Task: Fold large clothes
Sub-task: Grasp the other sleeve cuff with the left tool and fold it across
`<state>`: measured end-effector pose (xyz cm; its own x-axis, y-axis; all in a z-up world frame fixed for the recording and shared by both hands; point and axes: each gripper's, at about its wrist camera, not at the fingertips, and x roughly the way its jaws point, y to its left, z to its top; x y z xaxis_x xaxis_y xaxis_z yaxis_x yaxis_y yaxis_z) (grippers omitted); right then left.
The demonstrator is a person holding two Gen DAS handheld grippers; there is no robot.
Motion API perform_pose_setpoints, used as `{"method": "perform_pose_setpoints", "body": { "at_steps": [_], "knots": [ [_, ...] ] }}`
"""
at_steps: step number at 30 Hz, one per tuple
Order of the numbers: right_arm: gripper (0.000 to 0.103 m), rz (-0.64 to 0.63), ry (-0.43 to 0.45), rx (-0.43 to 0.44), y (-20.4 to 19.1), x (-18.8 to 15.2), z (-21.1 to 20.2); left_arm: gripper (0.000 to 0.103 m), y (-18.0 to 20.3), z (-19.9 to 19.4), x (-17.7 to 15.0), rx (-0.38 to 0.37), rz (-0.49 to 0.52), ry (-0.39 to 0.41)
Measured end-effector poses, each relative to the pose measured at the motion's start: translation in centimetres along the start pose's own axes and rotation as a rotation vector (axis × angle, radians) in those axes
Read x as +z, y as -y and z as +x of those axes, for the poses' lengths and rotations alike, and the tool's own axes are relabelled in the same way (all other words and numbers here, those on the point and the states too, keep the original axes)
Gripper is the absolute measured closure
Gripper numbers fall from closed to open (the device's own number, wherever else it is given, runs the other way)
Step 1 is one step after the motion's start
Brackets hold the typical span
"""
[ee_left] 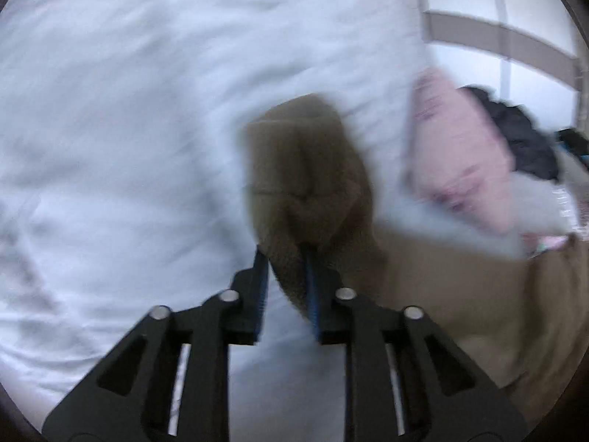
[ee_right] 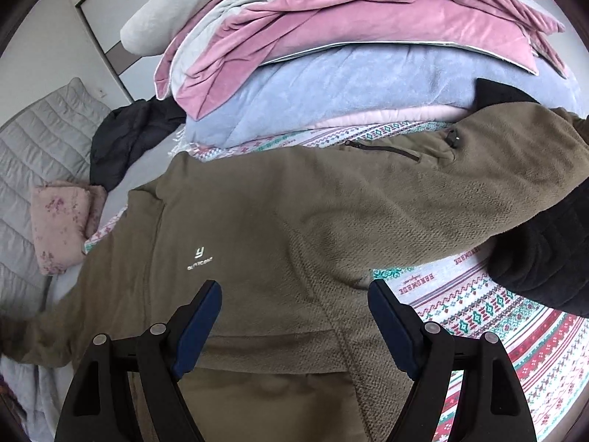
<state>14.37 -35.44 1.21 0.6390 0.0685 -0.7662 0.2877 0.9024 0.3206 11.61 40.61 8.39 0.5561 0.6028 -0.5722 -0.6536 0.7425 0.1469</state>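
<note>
Left gripper (ee_left: 286, 258): jaws pinched on a bunched fold of the olive fleece jacket (ee_left: 305, 169); the cloth rises in a lump ahead of the blue pads (ee_left: 262, 276). View blurred. More of the jacket trails off to the lower right. White sheet (ee_left: 129, 110) fills the rest of the view behind and to the left. Pink floral bundle (ee_left: 460, 147) to the right of the held fold, with a dark garment (ee_left: 522, 132) beyond it at the edge.

Right gripper (ee_right: 294, 316): jaws spread wide, holding nothing, hanging above the jacket (ee_right: 276, 221) near its hem, pads (ee_right: 198, 324) apart on either side of the front seam.

Jacket: laid flat across the bed, chest with small white logo (ee_right: 200, 258) facing up, one sleeve reaching left, the other stretched to the upper right with a zipped pocket (ee_right: 386, 151) showing.

Underneath: patterned blanket (ee_right: 497, 313) in red, teal and white, bare to the right of the jacket.

Obstructions and neighbours:
- black padded item (ee_right: 545, 250) at the right edge, lying over the end of the right-hand sleeve
- stack of bedding just behind the jacket, touching its upper edge: blue quilt (ee_right: 331, 88), pink velvet cover (ee_right: 349, 11) on top, pale pillow (ee_right: 165, 18) at the far left of the stack
- black garment (ee_right: 125, 136) heaped left of the stack
- folded pink floral pillow (ee_right: 60, 221) beside the left sleeve
- grey quilted mat (ee_right: 40, 140) along the left edge
</note>
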Motion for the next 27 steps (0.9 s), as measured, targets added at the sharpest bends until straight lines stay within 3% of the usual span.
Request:
{"method": "perform_pose_setpoints", "body": {
  "at_steps": [2,4,9,11,15,18,22,27],
  "knots": [
    [0.02,-0.004,0.0,0.015,-0.3,-0.1,-0.3,0.055,-1.8,0.7,-1.4,0.052,-0.017,-0.072],
    [0.02,-0.012,0.005,0.022,-0.7,-0.2,-0.5,0.045,-2.8,0.4,-2.5,0.034,-0.057,-0.126],
    [0.02,-0.036,0.02,0.017,-1.1,-0.3,-0.8,0.021,-0.4,-3.5,-3.1,-0.099,-0.054,-0.053],
    [0.02,-0.031,0.01,0.014,-0.8,-0.4,-0.3,0.018,2.2,-4.9,-3.0,-0.176,-0.016,-0.027],
    [0.02,-0.025,-0.02,0.007,-0.4,-0.6,0.7,0.017,9.3,-5.2,-3.1,-0.405,0.1,-0.045],
    [0.02,-0.026,-0.039,0.005,-0.1,-0.7,1.3,0.017,15.5,-3.4,-2.7,-0.522,0.261,-0.078],
    [0.02,-0.038,-0.051,-0.007,0.3,-1.0,1.9,0.017,22.4,1.5,-3.0,-0.608,0.413,-0.165],
    [0.02,-0.054,-0.067,-0.045,0.7,-1.2,3.0,0.017,27.3,7.4,-3.5,-0.701,0.479,-0.26]
  ]
}}
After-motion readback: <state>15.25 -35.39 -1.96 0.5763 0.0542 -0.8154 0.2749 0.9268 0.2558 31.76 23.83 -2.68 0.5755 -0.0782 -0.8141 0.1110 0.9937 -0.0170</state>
